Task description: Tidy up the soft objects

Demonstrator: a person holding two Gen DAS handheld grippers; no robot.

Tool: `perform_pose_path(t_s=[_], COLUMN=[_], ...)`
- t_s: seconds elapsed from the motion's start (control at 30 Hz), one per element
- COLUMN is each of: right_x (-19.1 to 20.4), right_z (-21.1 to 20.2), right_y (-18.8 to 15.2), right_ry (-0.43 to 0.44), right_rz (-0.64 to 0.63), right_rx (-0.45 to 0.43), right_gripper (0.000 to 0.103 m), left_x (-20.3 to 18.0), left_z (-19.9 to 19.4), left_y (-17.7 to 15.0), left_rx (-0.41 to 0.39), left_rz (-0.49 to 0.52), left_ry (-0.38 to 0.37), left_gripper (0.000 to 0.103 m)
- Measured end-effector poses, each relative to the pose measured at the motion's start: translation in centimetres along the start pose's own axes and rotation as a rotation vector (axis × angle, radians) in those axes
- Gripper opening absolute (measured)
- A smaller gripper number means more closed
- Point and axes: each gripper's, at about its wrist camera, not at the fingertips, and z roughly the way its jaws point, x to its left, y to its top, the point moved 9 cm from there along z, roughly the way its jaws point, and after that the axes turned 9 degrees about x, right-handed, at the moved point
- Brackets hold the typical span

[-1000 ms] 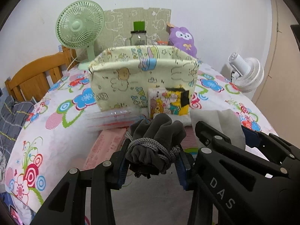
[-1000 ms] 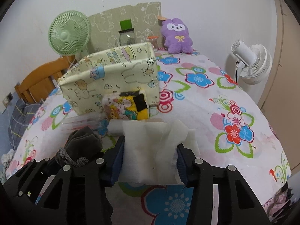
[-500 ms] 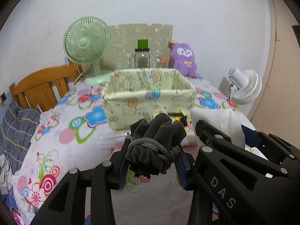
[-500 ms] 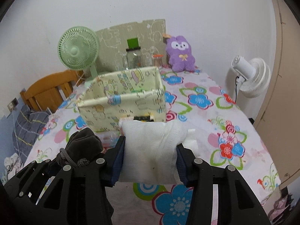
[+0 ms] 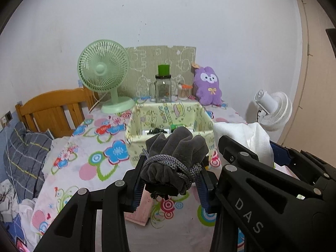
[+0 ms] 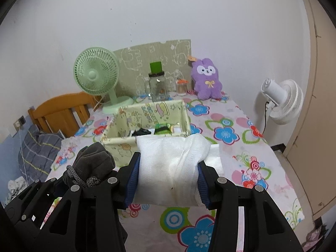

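Note:
My left gripper (image 5: 171,181) is shut on a dark grey drawstring pouch (image 5: 176,153) with a grey cord wound round its neck. My right gripper (image 6: 168,183) is shut on a folded white cloth (image 6: 170,168). Both are held side by side above the flowered tablecloth (image 6: 226,134), just in front of an open fabric box (image 5: 145,134) printed with cartoon animals. Small items lie in the bottom of the box (image 6: 117,134). In the left wrist view the white cloth (image 5: 247,138) shows at the right; in the right wrist view the pouch (image 6: 92,163) shows at the left.
A green desk fan (image 5: 104,71), a glass jar with a green lid (image 5: 163,88) and a purple plush toy (image 5: 208,86) stand at the back by the wall. A white fan (image 6: 283,100) is at the right, a wooden chair (image 5: 52,109) at the left. A pink packet (image 5: 140,212) lies under my left gripper.
Both grippers have risen with their loads. The box has dropped lower in view and its inside now shows. The colourful packet in front of the box is hidden behind the pouch and cloth.

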Motion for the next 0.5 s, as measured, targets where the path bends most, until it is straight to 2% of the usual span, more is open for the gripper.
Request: perform_pose_path(t_s=[0.5], right_x=[1.6], right_z=[-1.0], right_y=[3.7], right_ry=[0.004], right_rz=[-0.031], right_rx=[-0.046], right_gripper=[0.052], left_x=[1.4], left_z=[-1.1], left_y=[3.4], left_rx=[-0.051], left_rz=[-0.006], left_ry=[0.009], left_gripper=[0.044])
